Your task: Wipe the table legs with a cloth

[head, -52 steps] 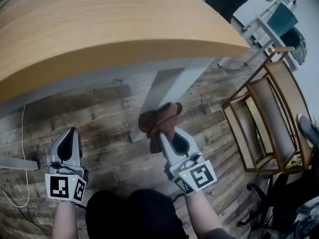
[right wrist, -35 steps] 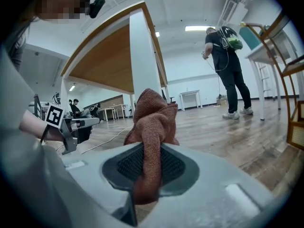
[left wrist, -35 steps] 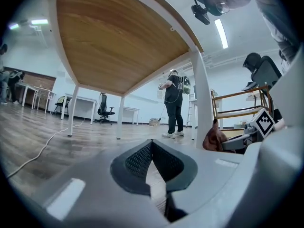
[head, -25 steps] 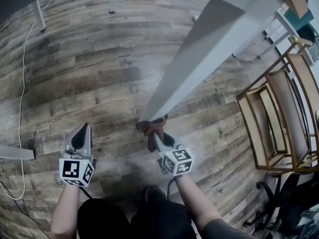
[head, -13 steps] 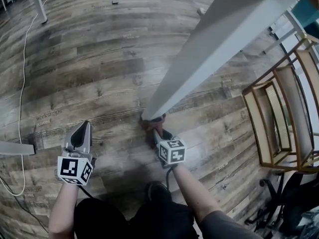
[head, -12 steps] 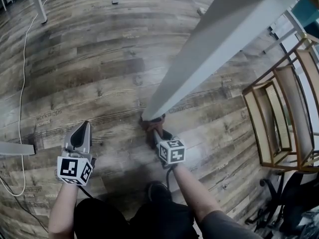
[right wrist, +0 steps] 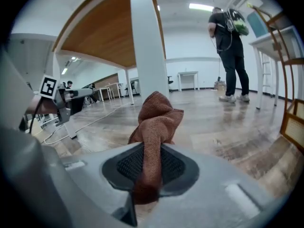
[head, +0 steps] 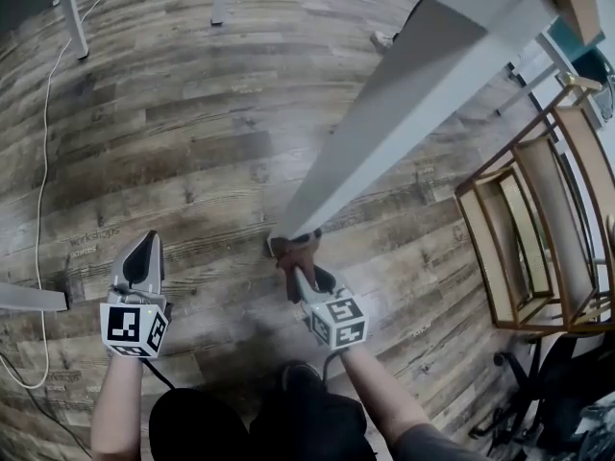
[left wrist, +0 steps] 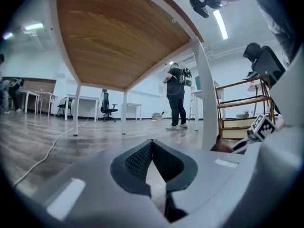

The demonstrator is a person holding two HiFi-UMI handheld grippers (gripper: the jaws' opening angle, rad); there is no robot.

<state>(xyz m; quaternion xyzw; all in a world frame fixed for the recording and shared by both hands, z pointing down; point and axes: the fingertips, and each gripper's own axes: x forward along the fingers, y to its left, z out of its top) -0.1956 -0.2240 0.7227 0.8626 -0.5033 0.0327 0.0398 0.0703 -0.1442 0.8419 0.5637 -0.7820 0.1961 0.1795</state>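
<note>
The brown cloth point(head: 292, 250) is pressed against the foot of the pale grey table leg point(head: 384, 128), low down at the wooden floor. My right gripper point(head: 299, 269) is shut on the cloth. In the right gripper view the cloth point(right wrist: 156, 114) bunches up from between the jaws of my right gripper point(right wrist: 151, 164), with the leg point(right wrist: 146, 46) just behind it. My left gripper point(head: 144, 243) hovers over the floor to the left, well apart from the leg. In the left gripper view the left gripper point(left wrist: 152, 145) is shut with nothing in it, and the leg point(left wrist: 206, 94) stands to its right.
A wooden shelf frame point(head: 524, 229) stands on the right. A white cable point(head: 40, 200) trails over the floor at left, near another table foot point(head: 29, 298). A person point(right wrist: 231, 46) stands in the background. The tabletop's underside point(left wrist: 114, 32) is overhead.
The right gripper slid the cloth down the leg from mid-height to its foot, where it has stayed over the last second. The left gripper drifted slightly left.
</note>
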